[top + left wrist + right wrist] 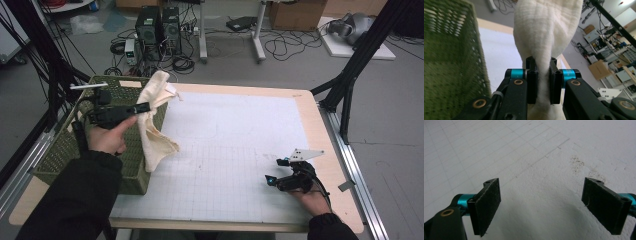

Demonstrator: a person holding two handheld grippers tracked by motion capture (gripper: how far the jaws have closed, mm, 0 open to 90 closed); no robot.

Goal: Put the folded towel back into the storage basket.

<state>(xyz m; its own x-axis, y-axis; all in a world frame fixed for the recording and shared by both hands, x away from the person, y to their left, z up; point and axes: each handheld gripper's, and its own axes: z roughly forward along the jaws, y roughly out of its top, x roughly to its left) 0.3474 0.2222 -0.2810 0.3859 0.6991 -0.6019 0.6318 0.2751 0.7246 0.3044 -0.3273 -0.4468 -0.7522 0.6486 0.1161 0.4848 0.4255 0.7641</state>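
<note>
On the white gridded mat (235,145), right tool (278,171) gapes; left tool (144,107) clamps cream cloth (152,120).

Right gripper (541,206) held wide over a white gridded mat (506,150)

Its two black jaws rise from the bottom corners, far apart, with nothing between them; the flat, dark pads (487,205) face each other, and a teal fitting shows behind each. A brass-coloured rivet sits on the black link at lower left. Under them, the mat is ruled with faint lines that run slantwise across the view. A patch of small dark specks (586,168) marks the mat near the upper end of the right-hand jaw.
</note>
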